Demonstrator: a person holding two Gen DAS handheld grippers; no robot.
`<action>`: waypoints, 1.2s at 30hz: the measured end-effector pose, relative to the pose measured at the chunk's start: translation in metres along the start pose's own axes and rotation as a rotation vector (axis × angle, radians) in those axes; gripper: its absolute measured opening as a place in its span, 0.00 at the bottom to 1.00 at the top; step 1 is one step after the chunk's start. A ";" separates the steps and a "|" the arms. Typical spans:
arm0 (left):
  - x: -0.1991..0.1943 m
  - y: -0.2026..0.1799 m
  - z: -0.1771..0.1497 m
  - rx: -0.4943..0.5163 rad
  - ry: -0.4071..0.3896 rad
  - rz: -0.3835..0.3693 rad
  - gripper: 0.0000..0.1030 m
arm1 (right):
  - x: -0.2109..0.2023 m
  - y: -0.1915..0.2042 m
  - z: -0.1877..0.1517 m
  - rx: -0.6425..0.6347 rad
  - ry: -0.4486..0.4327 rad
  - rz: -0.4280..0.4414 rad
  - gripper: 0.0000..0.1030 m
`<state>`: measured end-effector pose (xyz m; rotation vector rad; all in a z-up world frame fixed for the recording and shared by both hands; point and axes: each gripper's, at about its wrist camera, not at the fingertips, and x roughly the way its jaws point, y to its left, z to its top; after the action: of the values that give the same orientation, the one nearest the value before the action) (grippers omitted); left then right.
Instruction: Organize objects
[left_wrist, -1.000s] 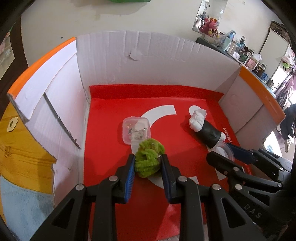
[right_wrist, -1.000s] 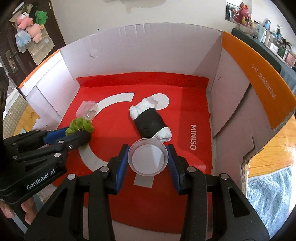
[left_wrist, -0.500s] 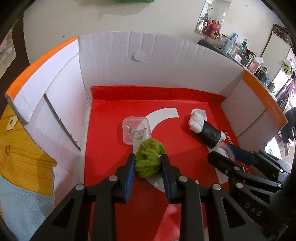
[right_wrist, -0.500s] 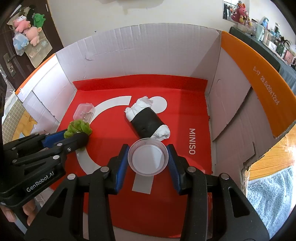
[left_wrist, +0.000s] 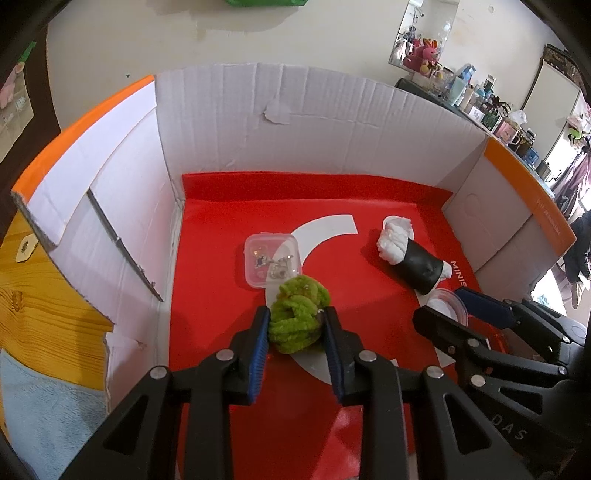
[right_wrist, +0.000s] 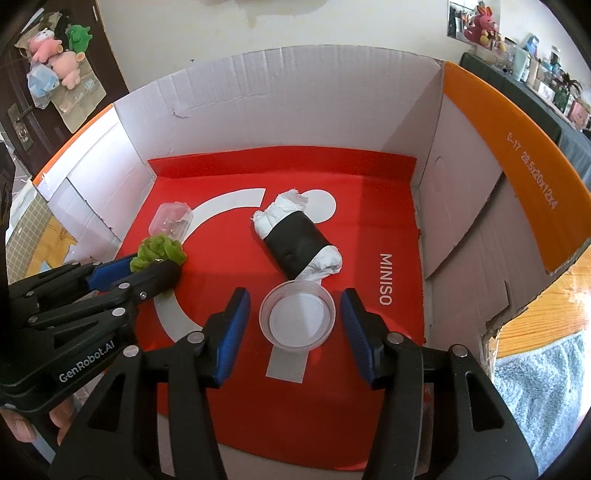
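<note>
Lying directly between the spread fingers of the right gripper (right_wrist: 295, 325), clear round lidded tub (right_wrist: 297, 319): pads apart from its rim, tub resting on red box liner (right_wrist: 369, 192), touching the black-sleeved white roll (right_wrist: 297, 242). Left gripper (left_wrist: 297, 326): clamped on green fuzzy bundle (left_wrist: 298, 319), just beside square clear case (left_wrist: 270, 260).

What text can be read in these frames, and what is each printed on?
"MINISO": red liner.
"GenRobot.AI": left gripper body.
"DAS": right gripper body.
"28.5x20x12x4": orange box flap; the code before it is blurred.
Labels on the shelf bottles are too small to read.
</note>
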<state>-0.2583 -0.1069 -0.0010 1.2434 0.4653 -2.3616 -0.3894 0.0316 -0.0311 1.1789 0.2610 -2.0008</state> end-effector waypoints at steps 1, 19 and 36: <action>0.000 0.000 0.000 0.000 0.000 -0.001 0.29 | 0.000 0.000 0.000 0.001 -0.001 0.002 0.48; -0.009 -0.007 0.000 0.012 -0.017 -0.003 0.38 | -0.012 0.001 -0.007 -0.013 -0.013 0.014 0.54; -0.034 0.001 -0.018 0.014 -0.044 0.018 0.45 | -0.039 0.004 -0.018 -0.022 -0.049 0.031 0.59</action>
<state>-0.2284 -0.0917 0.0176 1.1945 0.4228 -2.3759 -0.3650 0.0590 -0.0083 1.1122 0.2382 -1.9924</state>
